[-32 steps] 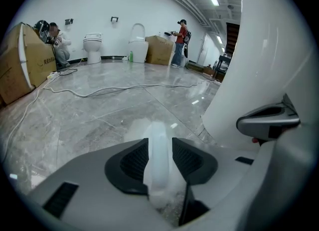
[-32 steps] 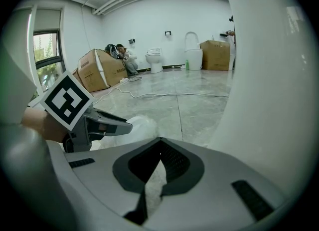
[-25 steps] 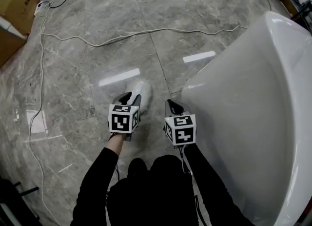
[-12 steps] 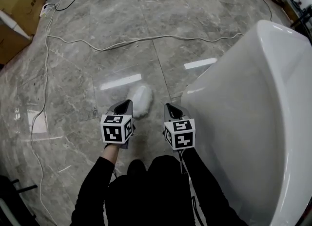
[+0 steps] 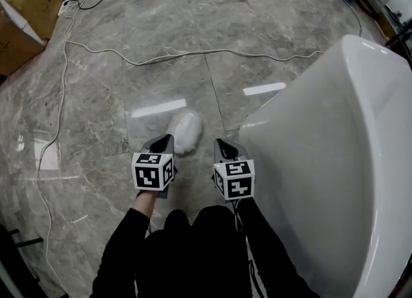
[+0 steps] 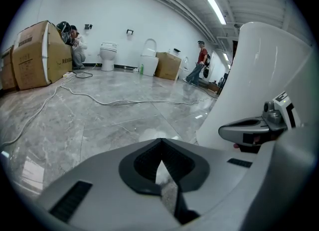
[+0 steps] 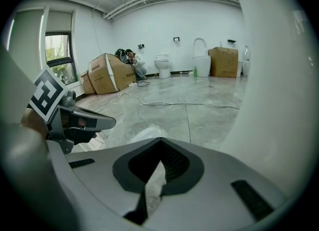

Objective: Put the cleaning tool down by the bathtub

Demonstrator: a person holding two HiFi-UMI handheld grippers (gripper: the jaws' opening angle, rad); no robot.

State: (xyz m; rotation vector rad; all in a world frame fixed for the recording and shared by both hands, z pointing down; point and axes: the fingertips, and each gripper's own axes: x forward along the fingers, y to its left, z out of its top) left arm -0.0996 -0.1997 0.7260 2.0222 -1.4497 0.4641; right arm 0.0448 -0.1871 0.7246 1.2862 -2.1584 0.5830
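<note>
Lying near the bathtub (image 5: 335,161), the white cleaning tool (image 5: 185,132) is free. The left gripper (image 5: 164,139) and right gripper (image 5: 222,143), both clenched empty, should rise without brushing it.

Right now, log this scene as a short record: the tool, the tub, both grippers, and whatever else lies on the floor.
cleaning tool: white, fluffy, lying on the floor, nothing gripping it
bathtub: white, right of the tool, bare floor between them
left gripper: jaws shut, empty, just short of the tool
right gripper: jaws shut, empty, close to the bathtub wall
cable: white, runs across the floor beyond the tool
cardboard box: far left corner
</note>
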